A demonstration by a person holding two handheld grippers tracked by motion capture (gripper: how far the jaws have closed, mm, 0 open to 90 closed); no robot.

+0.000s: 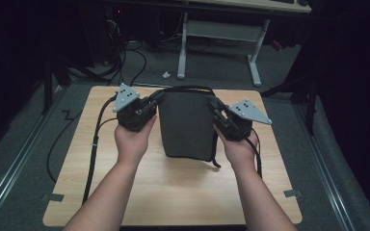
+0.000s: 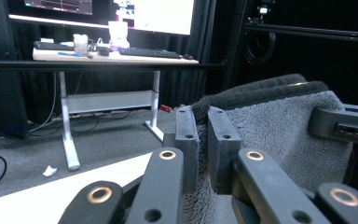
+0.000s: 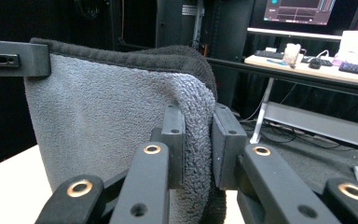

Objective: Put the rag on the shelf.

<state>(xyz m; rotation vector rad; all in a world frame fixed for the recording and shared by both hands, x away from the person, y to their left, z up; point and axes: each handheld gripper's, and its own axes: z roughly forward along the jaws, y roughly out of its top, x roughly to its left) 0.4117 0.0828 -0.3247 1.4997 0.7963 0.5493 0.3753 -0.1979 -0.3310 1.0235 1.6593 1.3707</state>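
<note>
The grey towel (image 1: 187, 126) lies near the far edge of the wooden table (image 1: 173, 192), its far end lifted and held from both sides. The left gripper (image 1: 155, 103) has its jaws nearly closed on the towel's left far corner, and the right gripper (image 1: 215, 108) pinches the right far corner in the same way. The towel looks soft, light and limp, with a dark hem (image 3: 135, 58). I think it will sag between the two holds, so the hemmed corners are the best places to grip.
</note>
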